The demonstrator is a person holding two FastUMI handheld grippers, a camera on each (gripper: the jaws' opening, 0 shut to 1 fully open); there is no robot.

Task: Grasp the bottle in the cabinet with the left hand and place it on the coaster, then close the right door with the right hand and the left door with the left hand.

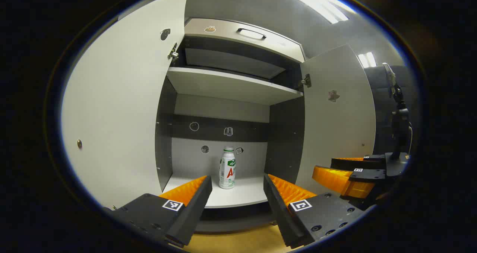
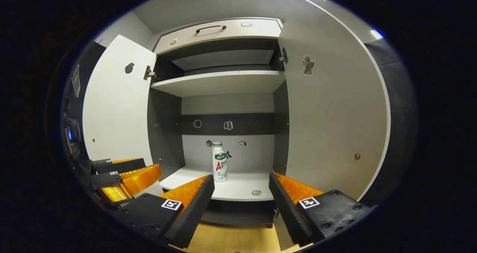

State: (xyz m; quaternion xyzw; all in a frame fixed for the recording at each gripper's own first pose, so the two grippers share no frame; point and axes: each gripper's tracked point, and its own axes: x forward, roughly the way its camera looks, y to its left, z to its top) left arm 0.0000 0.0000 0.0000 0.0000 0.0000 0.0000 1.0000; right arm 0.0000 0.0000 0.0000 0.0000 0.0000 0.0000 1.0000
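Both grippers hang with fingers spread apart and nothing between them: the left gripper (image 1: 237,187) and the right gripper (image 2: 241,187) face the open cabinet (image 1: 238,85). On its bottom shelf (image 2: 238,187) stands the bottle (image 1: 227,168), upright, white, with a white cap and a green-and-red label. Both the left door (image 1: 119,107) and right door (image 2: 328,111) stand wide open.

The small white plastic bottle (image 1: 227,168) with green-and-red label stands upright on the cabinet's bottom shelf (image 1: 238,197), both white doors (image 1: 123,104) wide open.
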